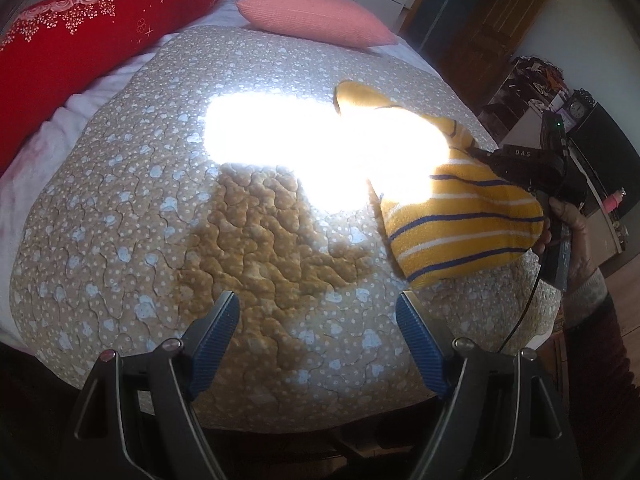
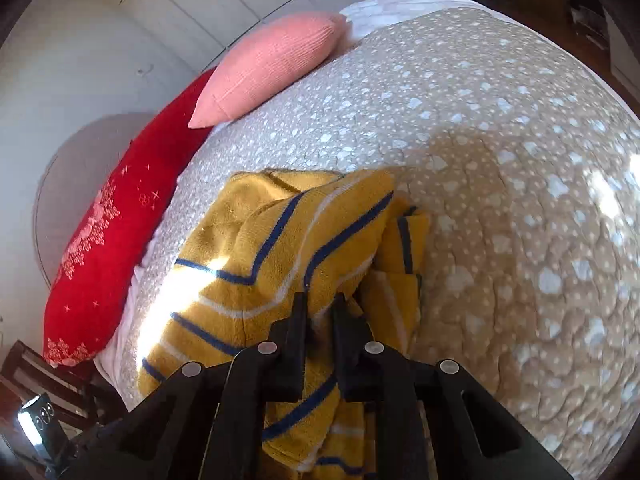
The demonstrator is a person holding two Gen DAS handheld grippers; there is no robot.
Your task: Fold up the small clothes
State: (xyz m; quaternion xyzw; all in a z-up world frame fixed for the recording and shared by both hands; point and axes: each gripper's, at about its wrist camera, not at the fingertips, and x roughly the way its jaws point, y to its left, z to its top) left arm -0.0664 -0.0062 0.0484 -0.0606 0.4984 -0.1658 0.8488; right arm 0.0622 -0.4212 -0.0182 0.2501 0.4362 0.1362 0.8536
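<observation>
Striped garment (image 2: 280,248) in right claw (image 2: 320,300); pillows (image 1: 316,14) beyond.

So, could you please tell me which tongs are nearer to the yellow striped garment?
Right. The right tongs are shut on the yellow striped garment, pinching a fold. The left tongs hang open over the quilt, apart from the garment, which lies off to their right.

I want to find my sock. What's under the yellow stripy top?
The yellow striped garment lies bunched on the spotted quilt, pinched by the right hand-held gripper. Only quilt shows around it; whatever is underneath its folds is covered, so no sock can be seen.
</observation>
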